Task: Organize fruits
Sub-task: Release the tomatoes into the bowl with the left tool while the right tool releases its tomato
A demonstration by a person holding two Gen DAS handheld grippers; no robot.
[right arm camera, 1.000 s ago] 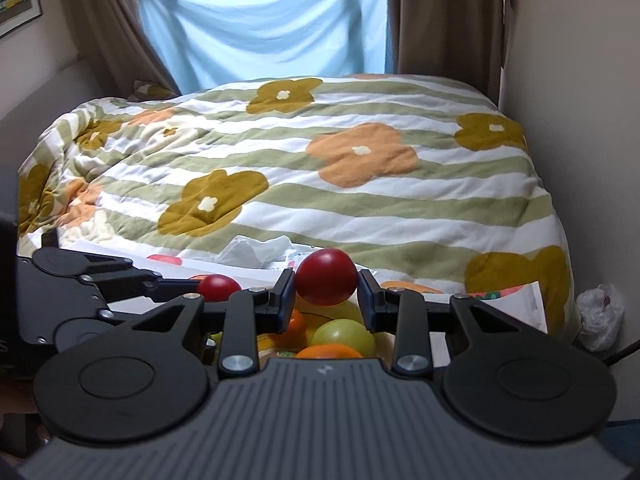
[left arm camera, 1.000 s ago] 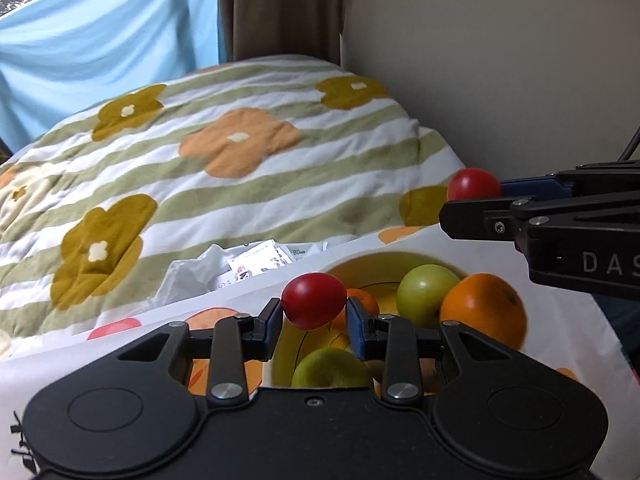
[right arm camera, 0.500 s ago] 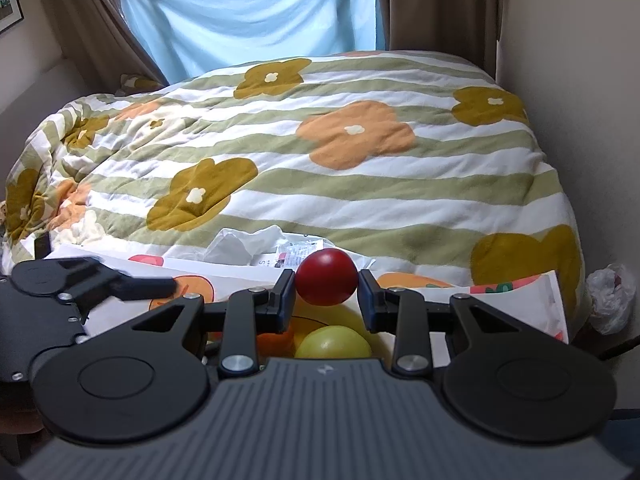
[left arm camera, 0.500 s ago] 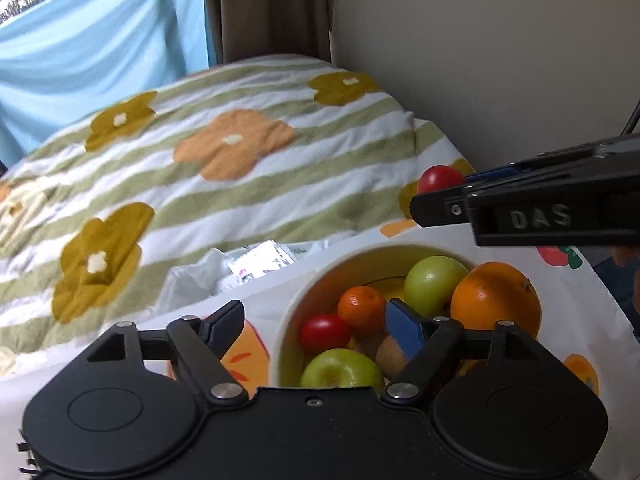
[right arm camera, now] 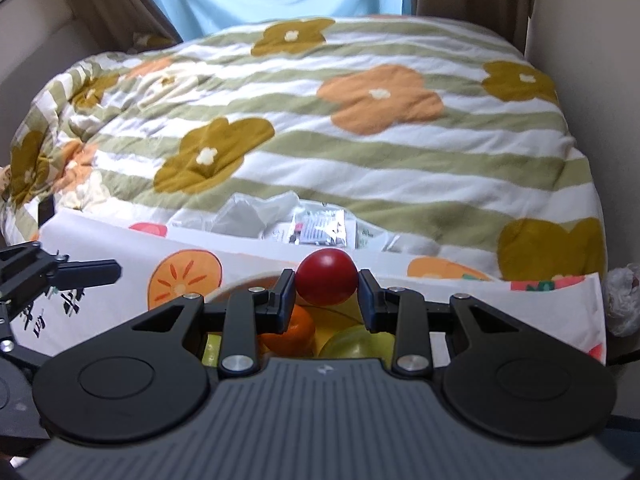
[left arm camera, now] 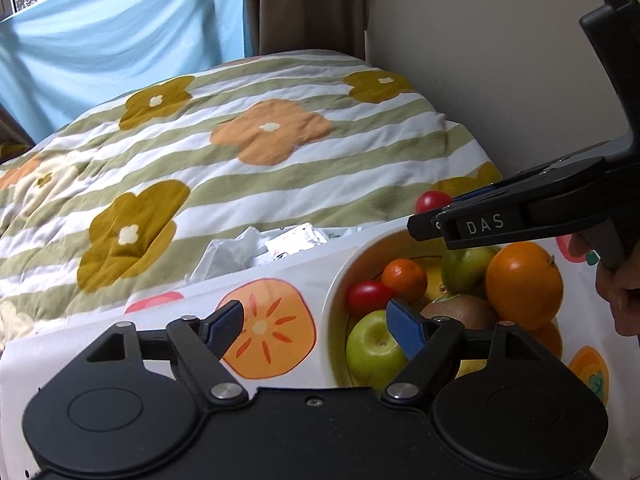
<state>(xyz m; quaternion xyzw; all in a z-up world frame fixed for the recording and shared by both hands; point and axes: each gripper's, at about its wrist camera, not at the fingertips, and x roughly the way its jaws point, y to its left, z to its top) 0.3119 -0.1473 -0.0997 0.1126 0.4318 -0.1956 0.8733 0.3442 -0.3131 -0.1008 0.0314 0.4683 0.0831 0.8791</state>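
Note:
A white bowl (left arm camera: 340, 276) on a fruit-print cloth holds a red tomato (left arm camera: 368, 297), a small orange (left arm camera: 404, 280), two green apples (left arm camera: 374, 350), a kiwi (left arm camera: 460, 312) and a large orange (left arm camera: 524, 284). My left gripper (left arm camera: 316, 328) is open and empty above the bowl's left rim. My right gripper (right arm camera: 327, 300) is shut on a second red tomato (right arm camera: 327, 283) and holds it over the bowl; it also shows in the left wrist view (left arm camera: 432, 216) above the bowl's far side.
The cloth (left arm camera: 264, 328) covers a low table in front of a bed with a striped flowered quilt (left arm camera: 240, 152). White plastic bags and paper packets (right arm camera: 304, 228) lie at the table's far edge. A wall (left arm camera: 500, 60) is close on the right.
My left gripper opened and let its red tomato fall into the bowl, then moved left. My right gripper, still holding its tomato, came over the bowl.

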